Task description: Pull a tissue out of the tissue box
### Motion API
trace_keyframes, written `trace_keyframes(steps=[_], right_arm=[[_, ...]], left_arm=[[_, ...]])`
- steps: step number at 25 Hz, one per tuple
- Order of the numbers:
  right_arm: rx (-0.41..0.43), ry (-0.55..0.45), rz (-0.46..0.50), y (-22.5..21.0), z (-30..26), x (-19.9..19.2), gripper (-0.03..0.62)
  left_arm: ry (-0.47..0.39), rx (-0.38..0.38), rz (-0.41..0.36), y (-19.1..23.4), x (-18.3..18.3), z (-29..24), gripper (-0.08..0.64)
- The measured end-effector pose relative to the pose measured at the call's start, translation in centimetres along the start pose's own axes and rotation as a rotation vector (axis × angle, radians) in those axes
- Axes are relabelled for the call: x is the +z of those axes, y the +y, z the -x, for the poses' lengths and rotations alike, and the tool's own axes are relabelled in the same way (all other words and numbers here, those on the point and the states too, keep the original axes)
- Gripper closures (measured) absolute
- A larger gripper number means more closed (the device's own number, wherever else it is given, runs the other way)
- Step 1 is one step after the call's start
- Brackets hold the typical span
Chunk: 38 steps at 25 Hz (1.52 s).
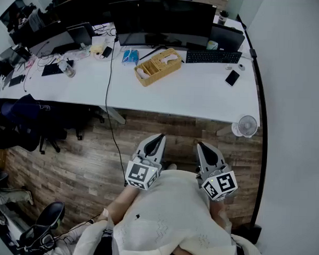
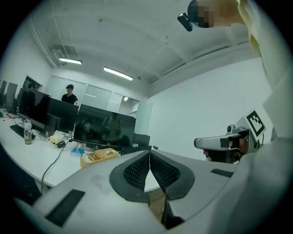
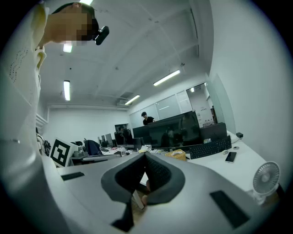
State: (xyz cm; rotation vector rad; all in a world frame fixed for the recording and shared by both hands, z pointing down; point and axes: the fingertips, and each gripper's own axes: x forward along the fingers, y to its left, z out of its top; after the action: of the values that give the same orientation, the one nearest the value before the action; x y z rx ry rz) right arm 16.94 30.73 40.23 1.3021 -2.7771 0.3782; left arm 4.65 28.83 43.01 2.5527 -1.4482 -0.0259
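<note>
A yellow wooden tissue box [image 1: 158, 66] with white tissue showing at its top sits on the white desk [image 1: 202, 94], in front of the big monitor. It also shows small and far off as a tissue box [image 2: 100, 156] in the left gripper view and a tissue box [image 3: 177, 154] in the right gripper view. My left gripper [image 1: 160, 136] and right gripper [image 1: 200, 145] are held close to the person's body, over the wooden floor and well short of the desk. Both point toward the desk. The left gripper [image 2: 149, 155] and right gripper [image 3: 145, 155] have jaws closed together with nothing between them.
On the desk are a dark monitor [image 1: 162, 22], a keyboard [image 1: 213, 56], a phone [image 1: 232, 78] and a blue pack [image 1: 130, 56]. A small fan [image 1: 247, 125] sits by the desk's right end. A cable [image 1: 110, 122] hangs to the floor. Chairs [image 1: 29, 120] stand left. A person [image 2: 69, 93] stands behind the monitors.
</note>
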Motion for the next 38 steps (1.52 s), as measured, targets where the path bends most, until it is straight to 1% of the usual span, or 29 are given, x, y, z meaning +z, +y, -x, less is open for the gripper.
trace_keyframes(steps=[4, 10, 15, 26, 29, 38], right_arm=[[0.011, 0.012, -0.008, 0.2, 0.1, -0.4, 0.591], [0.010, 0.005, -0.011, 0.0, 0.1, -0.4, 0.592], [0.009, 0.009, -0.015, 0.0, 0.2, -0.6, 0.592], [0.009, 0.024, 0.009, -0.7, 0.4, -0.9, 0.591], [0.017, 0.018, 0.003, -1.2, 0.4, -0.8, 0.591], [0.006, 0.034, 0.014, -2.3, -0.3, -0.8, 0.591]], left_arm=[[-0.005, 0.009, 0.002, -0.1, 0.2, 0.5, 0.546], [-0.011, 0.003, -0.004, -0.2, 0.2, 0.4, 0.546], [-0.016, -0.005, -0.027, -0.7, 0.4, 0.2, 0.546], [-0.006, -0.005, -0.024, -1.4, -0.2, -0.7, 0.546], [-0.006, 0.000, -0.022, -1.3, -0.1, -1.1, 0.546], [-0.004, 0.018, -0.013, -0.5, 0.0, -2.0, 0.546]])
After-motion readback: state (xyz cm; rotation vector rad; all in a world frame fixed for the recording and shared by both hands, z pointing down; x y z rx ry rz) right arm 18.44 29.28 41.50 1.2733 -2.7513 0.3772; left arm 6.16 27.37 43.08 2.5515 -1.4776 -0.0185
